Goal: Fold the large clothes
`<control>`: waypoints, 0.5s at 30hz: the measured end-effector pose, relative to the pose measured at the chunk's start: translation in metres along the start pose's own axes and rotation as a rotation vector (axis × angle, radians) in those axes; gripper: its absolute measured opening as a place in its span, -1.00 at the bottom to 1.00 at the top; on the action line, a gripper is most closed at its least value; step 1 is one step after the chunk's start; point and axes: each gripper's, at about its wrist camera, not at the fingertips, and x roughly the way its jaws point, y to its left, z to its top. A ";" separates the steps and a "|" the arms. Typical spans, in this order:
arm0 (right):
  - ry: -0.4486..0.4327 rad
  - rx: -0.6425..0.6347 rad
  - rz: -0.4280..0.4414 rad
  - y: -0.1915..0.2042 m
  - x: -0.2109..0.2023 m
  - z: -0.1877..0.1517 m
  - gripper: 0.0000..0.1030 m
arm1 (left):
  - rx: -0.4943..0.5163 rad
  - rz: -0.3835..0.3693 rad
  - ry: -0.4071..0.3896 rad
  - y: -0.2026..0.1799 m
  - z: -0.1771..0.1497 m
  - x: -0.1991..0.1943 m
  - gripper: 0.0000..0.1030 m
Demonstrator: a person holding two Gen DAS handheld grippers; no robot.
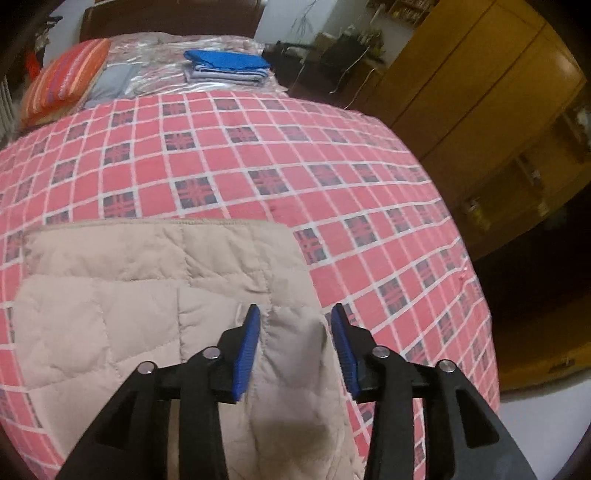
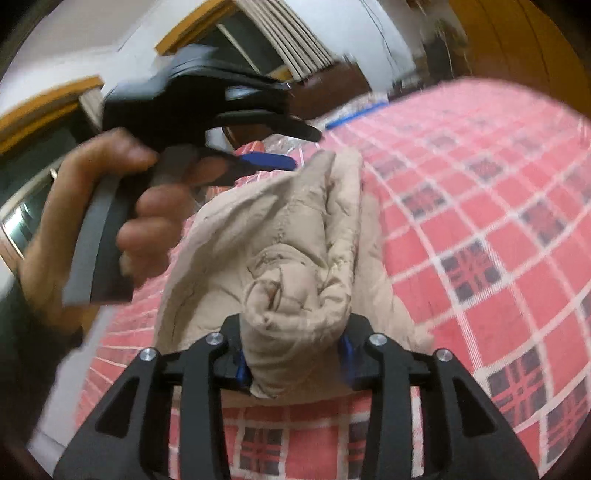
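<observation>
A beige quilted jacket (image 1: pixel 147 295) lies partly folded on the red checked bedspread (image 1: pixel 258 147). In the left wrist view my left gripper (image 1: pixel 295 317) hovers open over the jacket's right edge, with fabric below the gap and nothing pinched. In the right wrist view my right gripper (image 2: pixel 293 354) is shut on a thick bunched wad of the beige jacket (image 2: pixel 295 258), which rises lifted off the bedspread (image 2: pixel 480 221). The left gripper (image 2: pixel 269 147) shows above and behind it, held by a person's hand (image 2: pixel 92 206), its blue pad near the jacket's raised tip.
A blue folded stack (image 1: pixel 227 66) and an orange striped pillow (image 1: pixel 62 81) sit at the far end of the bed. A wooden wardrobe (image 1: pixel 480 92) stands to the right of the bed. A window with a wooden frame (image 2: pixel 207 22) lies behind the left gripper.
</observation>
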 end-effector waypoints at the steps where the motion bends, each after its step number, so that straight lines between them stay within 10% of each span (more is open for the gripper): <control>1: 0.012 0.029 0.021 -0.005 -0.001 0.001 -0.13 | 0.004 -0.005 -0.008 0.002 -0.002 -0.003 -0.19; 15: 0.272 0.253 0.358 -0.053 0.019 0.079 0.42 | 0.088 -0.216 -0.115 0.048 -0.101 -0.115 0.14</control>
